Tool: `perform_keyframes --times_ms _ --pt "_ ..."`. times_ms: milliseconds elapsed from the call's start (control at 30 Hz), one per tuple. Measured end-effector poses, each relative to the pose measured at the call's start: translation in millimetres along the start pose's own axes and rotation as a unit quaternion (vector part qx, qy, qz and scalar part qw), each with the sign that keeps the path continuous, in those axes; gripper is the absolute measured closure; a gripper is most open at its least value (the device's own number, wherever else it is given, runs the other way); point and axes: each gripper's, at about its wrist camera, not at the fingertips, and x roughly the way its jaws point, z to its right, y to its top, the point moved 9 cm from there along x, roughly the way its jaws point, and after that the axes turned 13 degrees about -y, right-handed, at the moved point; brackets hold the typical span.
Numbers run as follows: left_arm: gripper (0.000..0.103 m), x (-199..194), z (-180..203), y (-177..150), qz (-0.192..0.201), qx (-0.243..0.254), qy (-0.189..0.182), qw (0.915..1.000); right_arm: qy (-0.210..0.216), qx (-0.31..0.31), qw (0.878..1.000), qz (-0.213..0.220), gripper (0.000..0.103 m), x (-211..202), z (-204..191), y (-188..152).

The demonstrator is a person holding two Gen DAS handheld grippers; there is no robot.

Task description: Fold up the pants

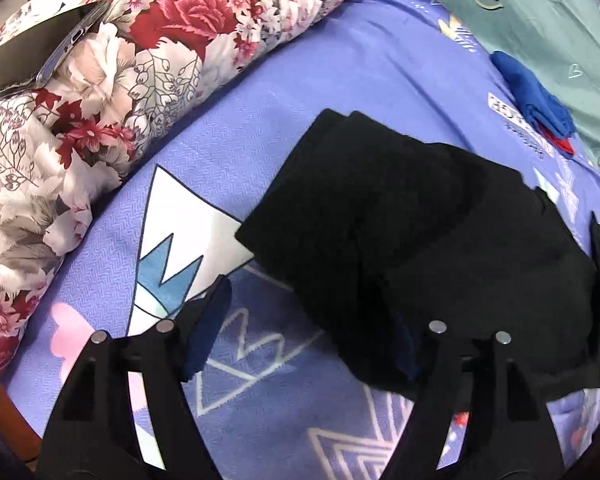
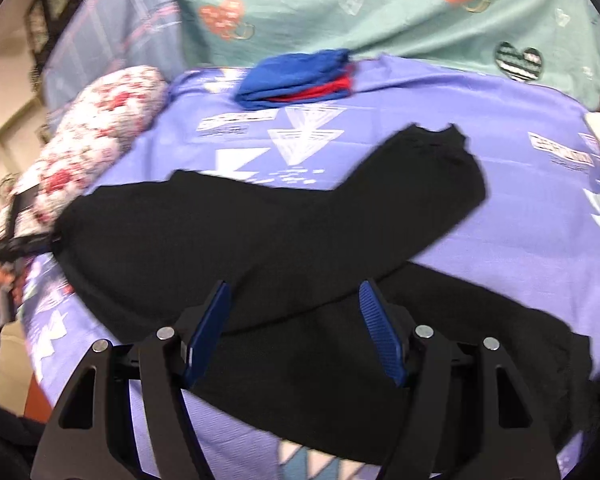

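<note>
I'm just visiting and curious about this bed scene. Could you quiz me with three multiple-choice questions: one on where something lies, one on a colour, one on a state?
1. Where does the blue and red cloth bundle lie?
A. beyond the pants
B. on the pants
C. on the floral quilt

2. What colour are the pants?
A. green
B. black
C. white

3. How is the right gripper?
A. shut on the pants
B. shut, empty
C. open above the pants

Answers: 1 A, it sits on the purple sheet past them; 2 B, plainly black; 3 C, its blue pads stand apart.
</note>
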Motion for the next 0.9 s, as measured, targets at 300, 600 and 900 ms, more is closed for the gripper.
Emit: perform_keyframes --times_ms 300,600,900 --pt "0.023 -60 64 10 0.088 0.028 -0.074 0.993 -0.122 0.02 0.992 -0.027 0.035 58 46 65" --pt "0.018 14 142 -32 -0.003 0.077 -0.133 0.9881 -0.115 0.055 0.99 -0.059 0.038 115 41 106" --pt "0.012 37 141 -49 -0.032 0.068 -0.126 0.9892 -0.16 0.046 0.979 -0.12 0.044 174 44 123"
